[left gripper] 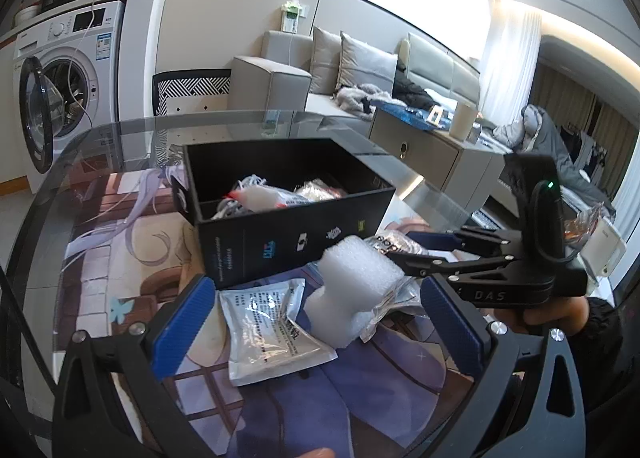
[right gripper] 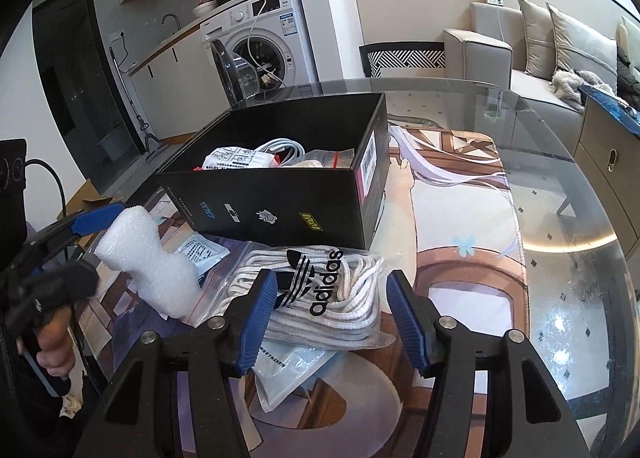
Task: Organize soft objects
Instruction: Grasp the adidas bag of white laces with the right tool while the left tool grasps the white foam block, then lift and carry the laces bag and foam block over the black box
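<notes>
Reflecting light, glass table (right gripper: 560,186), printed mat (right gripper: 460,226)

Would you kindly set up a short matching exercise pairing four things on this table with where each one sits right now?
Things:
1. black box
2. white foam block
3. bag of laces
4. grey cable

Places:
A. between the right gripper's open pads
B. inside the box
C. on the printed mat, behind the loose items
D. beside the left gripper's blue pad

Pairs: 1-C, 2-D, 3-A, 4-B
</notes>
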A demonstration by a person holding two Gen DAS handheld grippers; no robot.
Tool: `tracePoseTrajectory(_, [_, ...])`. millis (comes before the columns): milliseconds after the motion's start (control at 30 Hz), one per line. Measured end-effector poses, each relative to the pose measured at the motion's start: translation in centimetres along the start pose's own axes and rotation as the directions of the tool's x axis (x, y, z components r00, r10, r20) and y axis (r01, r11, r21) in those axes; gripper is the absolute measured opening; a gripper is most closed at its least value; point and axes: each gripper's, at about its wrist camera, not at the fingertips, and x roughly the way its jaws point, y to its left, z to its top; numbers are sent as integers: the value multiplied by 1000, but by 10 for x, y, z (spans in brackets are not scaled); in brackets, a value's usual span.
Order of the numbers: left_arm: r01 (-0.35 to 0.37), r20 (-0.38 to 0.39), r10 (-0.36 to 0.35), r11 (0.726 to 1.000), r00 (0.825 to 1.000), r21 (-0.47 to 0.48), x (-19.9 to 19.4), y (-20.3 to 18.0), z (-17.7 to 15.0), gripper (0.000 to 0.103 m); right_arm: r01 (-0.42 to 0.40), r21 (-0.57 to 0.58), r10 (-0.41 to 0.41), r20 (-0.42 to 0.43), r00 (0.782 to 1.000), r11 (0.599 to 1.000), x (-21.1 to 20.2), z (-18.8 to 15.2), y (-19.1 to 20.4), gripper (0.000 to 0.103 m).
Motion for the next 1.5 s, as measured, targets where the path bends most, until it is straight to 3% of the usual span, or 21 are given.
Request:
tracePoseTrajectory(200, [-33, -44, 32, 999, 998, -18, 22, -4, 5, 101, -7, -4, 7, -3, 1000, 1000, 0, -1, 1, 59])
tracePoseTrajectory(267, [-41, -63, 39, 999, 997, -26, 27, -3, 5, 89, -10, -2, 10, -4, 1000, 1000, -1, -1, 1, 59])
tracePoseTrajectory(333, [-40, -89, 37, 999, 995, -30, 33, -1, 4, 55, -10, -1, 10, -5, 1000, 1000, 0, -1, 1, 60])
tracePoseTrajectory(367, [-41, -97, 38, 999, 995, -31, 34, 0, 3, 47, -12, 1, 12, -7, 1000, 1000, 0, -1, 2, 63])
tracePoseTrajectory(400, [-41, -97, 37, 999, 995, -32, 34, 1, 2, 36, -15, 3, 15, -8, 1000, 1000, 0, -1, 2, 73])
tracePoseTrajectory(467, [-35, -88, 32, 999, 996, -33, 32, 2, 1, 35, -21, 9, 21, -4, 1000, 1000, 0, -2, 1, 82])
tracePoseTrajectory(933, [-26, -16, 26, 998, 1000, -57, 8, 12, 10, 34, -89, 106, 95, -50, 994, 990, 16, 0, -3, 87])
tracePoseTrajectory(967, [-28, -16, 27, 998, 1000, -60, 7, 13, 10, 34, -88, 112, 94, -50, 994, 990, 17, 1, -3, 85])
tracePoseTrajectory(1133, [-36, -16, 35, 997, 999, -66, 6, 17, 10, 34, -48, 80, 52, -39, 998, 996, 16, 4, 3, 48])
tracePoseTrajectory(1267, [-40, -17, 39, 997, 999, -65, 7, 16, 9, 34, -46, 38, 47, -20, 999, 998, 10, 2, 9, 42])
tracePoseTrajectory(1333, [-41, -14, 40, 997, 999, -67, 6, 16, 10, 34, -56, 34, 55, 6, 998, 998, 4, 1, 10, 25])
tracePoseTrajectory(1500, [-47, -11, 47, 996, 999, -71, 5, 19, 9, 34, -64, 16, 63, 53, 997, 998, -11, 0, 12, 22])
